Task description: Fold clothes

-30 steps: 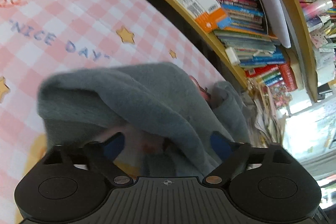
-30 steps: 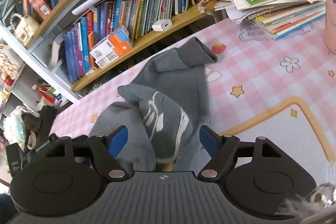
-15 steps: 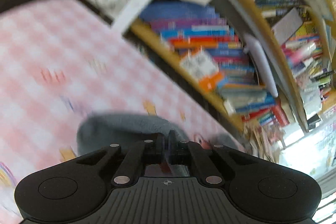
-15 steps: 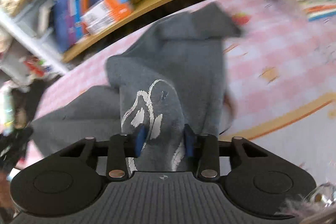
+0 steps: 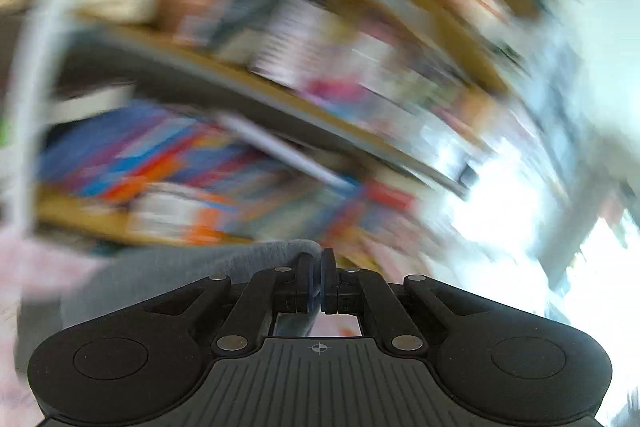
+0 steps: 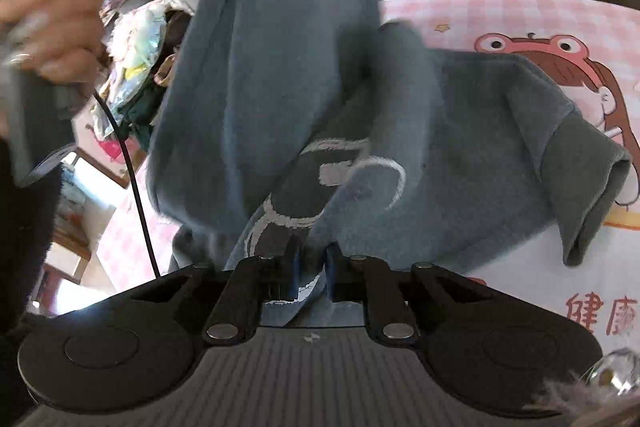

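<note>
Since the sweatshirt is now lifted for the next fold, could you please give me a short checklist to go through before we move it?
1. Left gripper shut on the grey sweatshirt: ok, a fabric edge sits between its fingers.
2. Right gripper shut on the sweatshirt: ok, cloth is pinched near the white print.
3. Sweatshirt fully off the pink tablecloth: not ok, the sleeve seems to rest on it.
4. Fabric hanging flat: not ok, it is bunched and twisted.
5. Left view sharp enough to judge placement: not ok, heavily blurred.

My grippers were black, ribbed bodies with silver pivot screws, blue finger pads, crosshair mark at centre.
</note>
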